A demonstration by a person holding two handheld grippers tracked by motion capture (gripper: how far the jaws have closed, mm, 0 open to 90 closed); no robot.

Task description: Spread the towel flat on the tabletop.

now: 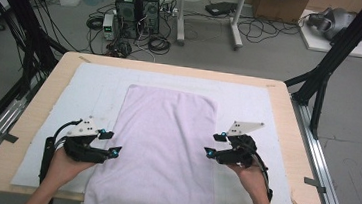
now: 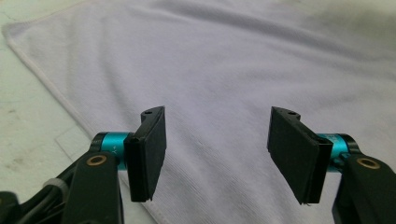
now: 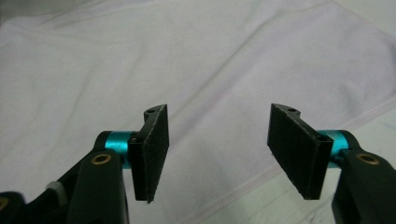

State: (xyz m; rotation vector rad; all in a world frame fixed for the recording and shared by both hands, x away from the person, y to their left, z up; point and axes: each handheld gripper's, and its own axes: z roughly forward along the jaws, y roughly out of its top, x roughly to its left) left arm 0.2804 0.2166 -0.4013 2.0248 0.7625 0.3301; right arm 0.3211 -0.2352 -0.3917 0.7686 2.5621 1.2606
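Note:
A pale lilac towel [image 1: 164, 145] lies flat along the middle of the white mat, its near end hanging over the table's front edge. My left gripper [image 1: 109, 143] hovers at the towel's left edge, jaws apart with nothing between them. My right gripper [image 1: 215, 144] hovers at the towel's right edge, also open and empty. In the left gripper view the towel [image 2: 224, 70] spreads under the open left gripper [image 2: 217, 154], its hemmed edge running down the left. In the right gripper view the towel [image 3: 163, 70] lies below the open right gripper [image 3: 217, 151], with the hem at lower right.
A white mat [image 1: 90, 88] covers most of the wooden table [image 1: 44, 94]. Black frame posts stand at both back corners. Computer towers [image 1: 137, 10] and loose cables sit on the floor beyond the table.

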